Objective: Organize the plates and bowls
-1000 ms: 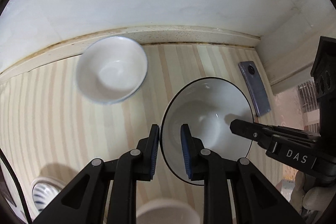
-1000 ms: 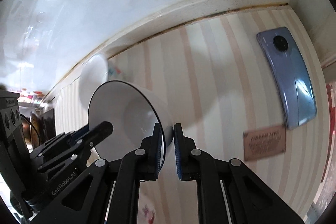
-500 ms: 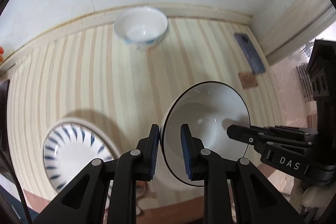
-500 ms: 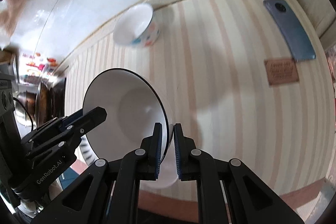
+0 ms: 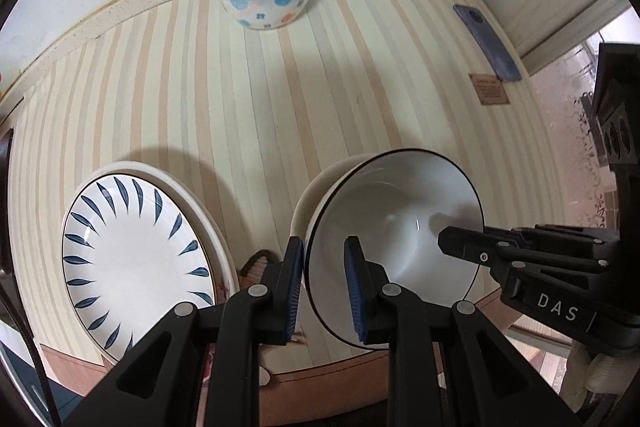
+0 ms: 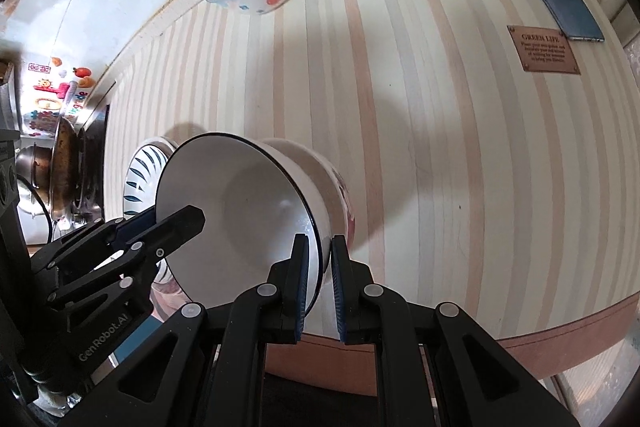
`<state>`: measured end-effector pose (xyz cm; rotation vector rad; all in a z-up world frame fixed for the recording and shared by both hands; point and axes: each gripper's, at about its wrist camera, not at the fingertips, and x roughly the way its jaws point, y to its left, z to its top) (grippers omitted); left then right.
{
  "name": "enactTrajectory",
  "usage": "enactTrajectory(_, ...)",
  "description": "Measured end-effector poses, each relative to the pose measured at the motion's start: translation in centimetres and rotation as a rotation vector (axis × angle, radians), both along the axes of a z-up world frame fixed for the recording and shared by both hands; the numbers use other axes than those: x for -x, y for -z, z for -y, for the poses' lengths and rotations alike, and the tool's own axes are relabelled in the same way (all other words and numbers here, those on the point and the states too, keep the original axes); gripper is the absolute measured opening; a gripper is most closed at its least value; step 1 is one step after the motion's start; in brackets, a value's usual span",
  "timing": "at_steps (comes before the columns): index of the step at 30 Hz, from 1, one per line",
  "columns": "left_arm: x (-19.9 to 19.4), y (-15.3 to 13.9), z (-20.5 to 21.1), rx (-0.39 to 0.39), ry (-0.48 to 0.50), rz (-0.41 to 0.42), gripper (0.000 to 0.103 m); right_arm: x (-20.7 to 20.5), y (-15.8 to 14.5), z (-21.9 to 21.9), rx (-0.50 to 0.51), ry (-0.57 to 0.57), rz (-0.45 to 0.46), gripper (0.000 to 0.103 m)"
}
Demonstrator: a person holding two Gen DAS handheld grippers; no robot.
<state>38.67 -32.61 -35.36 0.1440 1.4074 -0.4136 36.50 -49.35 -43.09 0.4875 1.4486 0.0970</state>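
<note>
Both tools carried black-rimmed bowl [image 5: 396, 227] back from wall toward near table [image 5: 240, 87] edge. Left tool [image 5: 322, 291] and right tool [image 6: 319, 281] clamped on opposite rims. Bowl now hovers over second bowl [image 6: 320, 167], beside plate [image 5: 132, 259]; nesting looks next.

Left gripper [image 5: 323, 283] pointing steeply down, fingers clamped on a rim, right gripper [image 6: 319, 282] likewise, facing it from the opposite side

Black-rimmed white bowl [image 5: 394, 223] tilted over another bowl [image 6: 320, 171], beside leaf-patterned plate [image 5: 132, 263].
</note>
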Motion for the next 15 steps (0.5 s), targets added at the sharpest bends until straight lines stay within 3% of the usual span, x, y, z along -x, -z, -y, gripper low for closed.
enactTrajectory(15, -0.6, 1.3, 0.3, -0.063, -0.002, 0.008, 0.018, -1.1, 0.9, -0.2, 0.042, -0.004, -0.012, 0.014)
